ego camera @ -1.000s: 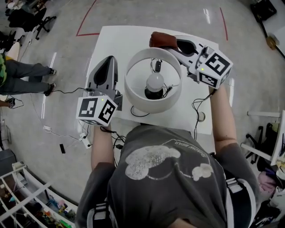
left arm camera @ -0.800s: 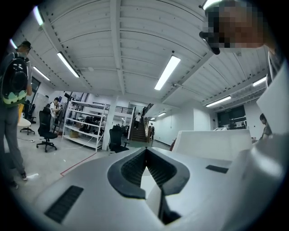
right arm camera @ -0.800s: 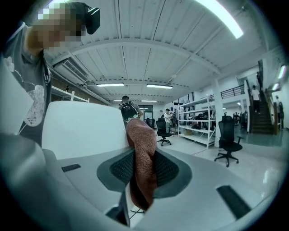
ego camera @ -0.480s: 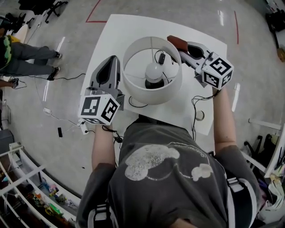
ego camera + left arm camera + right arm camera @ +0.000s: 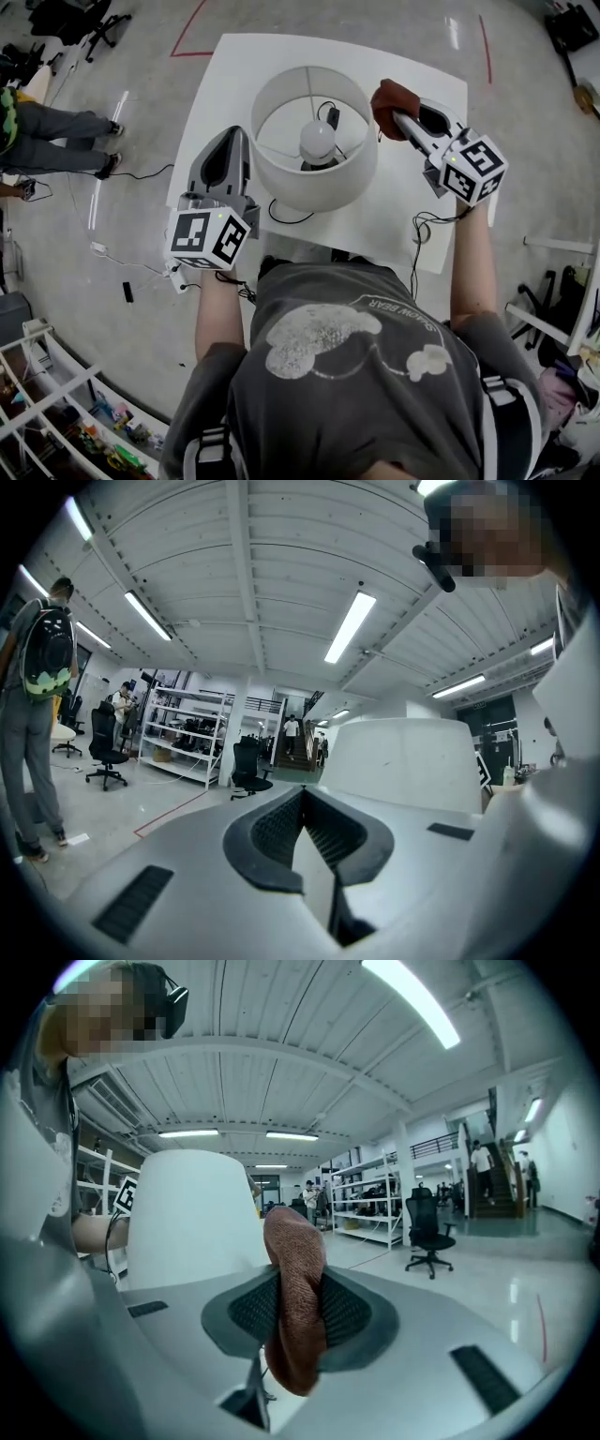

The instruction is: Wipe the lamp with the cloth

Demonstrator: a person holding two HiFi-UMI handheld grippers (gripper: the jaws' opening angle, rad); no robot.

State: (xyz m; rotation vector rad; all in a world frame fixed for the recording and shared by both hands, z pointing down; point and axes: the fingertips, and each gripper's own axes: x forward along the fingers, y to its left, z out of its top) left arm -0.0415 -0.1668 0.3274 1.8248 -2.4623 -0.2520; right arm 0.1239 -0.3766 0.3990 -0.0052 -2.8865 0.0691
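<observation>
The table carries the lamp upright toward its far edge, its open shade ringing the bulb. My right tongs are clamped on the cloth, just beside the shade's right wall; whether it touches, I cannot tell. The wipe lies to the left of it, I judge. My left tongs are closed and empty at the shade's left side.

Below me, the white table carries the lamp at its middle; a black cord loops just near of it.
</observation>
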